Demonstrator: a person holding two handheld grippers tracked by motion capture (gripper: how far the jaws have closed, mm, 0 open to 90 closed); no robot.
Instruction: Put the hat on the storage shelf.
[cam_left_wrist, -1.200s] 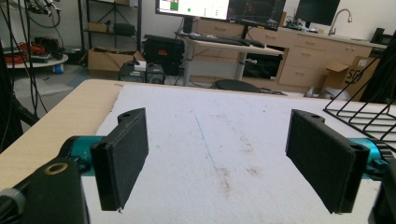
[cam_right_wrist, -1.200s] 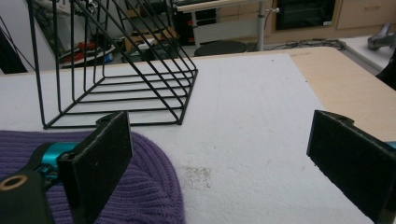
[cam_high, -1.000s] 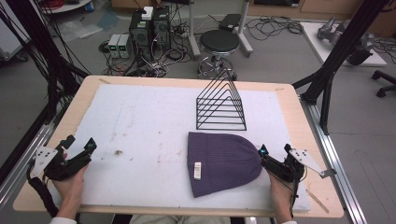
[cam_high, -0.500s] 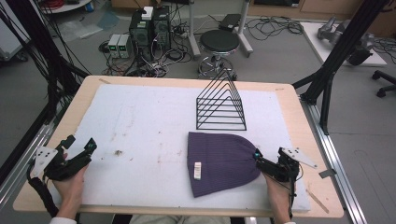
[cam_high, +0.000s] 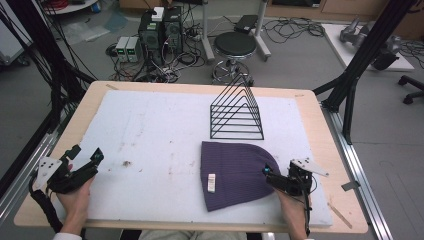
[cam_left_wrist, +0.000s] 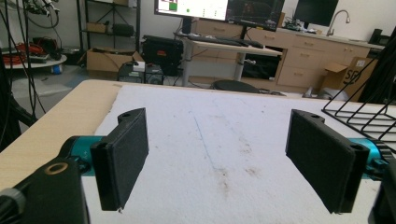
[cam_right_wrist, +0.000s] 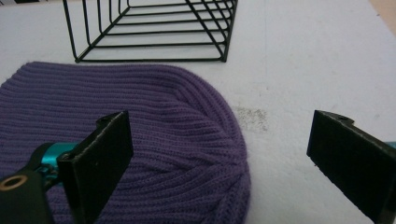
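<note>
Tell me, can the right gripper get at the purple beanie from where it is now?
Probably yes. The right gripper is open at the rounded crown edge of the purple beanie, one jaw over the knit, and nothing lies between them.

nothing here can be read. the purple beanie (cam_high: 235, 174) carries a small white tag (cam_high: 211, 182), but its print is too small to make out. the monitors (cam_left_wrist: 219, 8) past the table show windows too blurred to read.
</note>
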